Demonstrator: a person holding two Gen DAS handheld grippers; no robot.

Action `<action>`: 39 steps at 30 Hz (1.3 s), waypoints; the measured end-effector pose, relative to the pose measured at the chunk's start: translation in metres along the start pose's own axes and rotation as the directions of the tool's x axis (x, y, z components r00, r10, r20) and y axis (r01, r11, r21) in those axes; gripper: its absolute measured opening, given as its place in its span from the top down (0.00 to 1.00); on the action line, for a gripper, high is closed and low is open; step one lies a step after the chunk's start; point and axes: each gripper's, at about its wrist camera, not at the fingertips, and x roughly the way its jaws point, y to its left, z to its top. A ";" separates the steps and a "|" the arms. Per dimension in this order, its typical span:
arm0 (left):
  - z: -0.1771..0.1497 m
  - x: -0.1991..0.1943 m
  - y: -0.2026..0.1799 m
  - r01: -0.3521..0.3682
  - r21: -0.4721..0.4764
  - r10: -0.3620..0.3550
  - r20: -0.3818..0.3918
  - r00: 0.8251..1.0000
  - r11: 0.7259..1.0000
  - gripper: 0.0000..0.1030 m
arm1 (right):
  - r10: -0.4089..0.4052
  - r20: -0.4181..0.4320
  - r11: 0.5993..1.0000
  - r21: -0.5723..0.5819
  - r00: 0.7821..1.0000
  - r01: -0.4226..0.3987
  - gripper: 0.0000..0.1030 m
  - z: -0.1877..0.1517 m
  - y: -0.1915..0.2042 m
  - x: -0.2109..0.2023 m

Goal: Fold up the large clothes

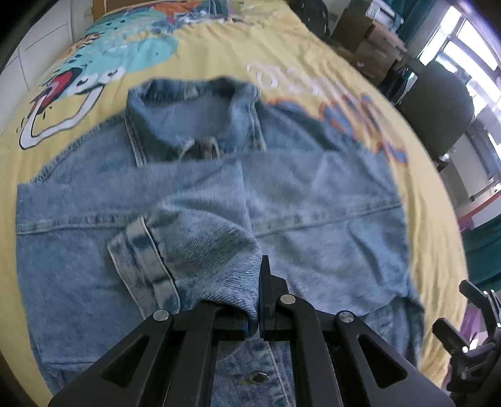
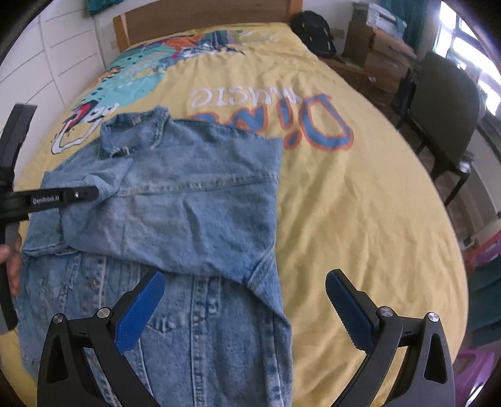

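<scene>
A light blue denim jacket (image 1: 313,194) lies on the yellow bed cover, collar (image 1: 188,115) at the far end, its right side folded in. My left gripper (image 1: 258,316) is shut on the cuffed sleeve (image 1: 194,250) and holds it over the jacket's middle. In the right wrist view the jacket (image 2: 194,200) lies left of centre and the left gripper (image 2: 94,191) reaches in from the left, on the sleeve. My right gripper (image 2: 244,310) is open and empty above the jacket's near hem, blue pads (image 2: 141,310) wide apart.
The bed (image 2: 360,203) has a yellow printed cover and a wooden headboard (image 2: 200,18). A dark chair (image 2: 444,125) and stacked boxes (image 2: 382,43) stand to the right of the bed. White cabinets (image 2: 47,62) are on the left.
</scene>
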 end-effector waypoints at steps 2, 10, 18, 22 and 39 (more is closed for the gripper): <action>-0.004 0.005 -0.002 -0.035 0.011 0.036 -0.015 0.999 0.999 0.95 | 0.008 -0.014 1.000 0.016 1.000 -0.008 0.01 -0.006 -0.003 0.006; -0.005 0.017 0.000 -0.074 -0.022 0.072 -0.085 0.994 0.997 0.82 | 0.018 -0.023 1.000 0.022 1.000 -0.018 0.01 -0.012 -0.006 0.014; -0.008 0.000 -0.012 -0.025 -0.011 0.024 -0.104 0.994 1.000 0.12 | 0.025 -0.012 0.999 0.037 1.000 -0.024 0.01 -0.012 -0.012 0.012; -0.008 -0.016 -0.009 -0.028 -0.026 0.025 -0.102 0.994 0.999 0.01 | 0.024 -0.008 0.999 0.039 1.000 -0.023 0.00 -0.012 -0.014 0.011; -0.068 -0.097 0.118 -0.256 -0.099 0.257 0.003 0.966 0.962 0.01 | 0.041 0.002 0.999 -0.007 0.999 -0.041 0.00 -0.006 0.011 0.006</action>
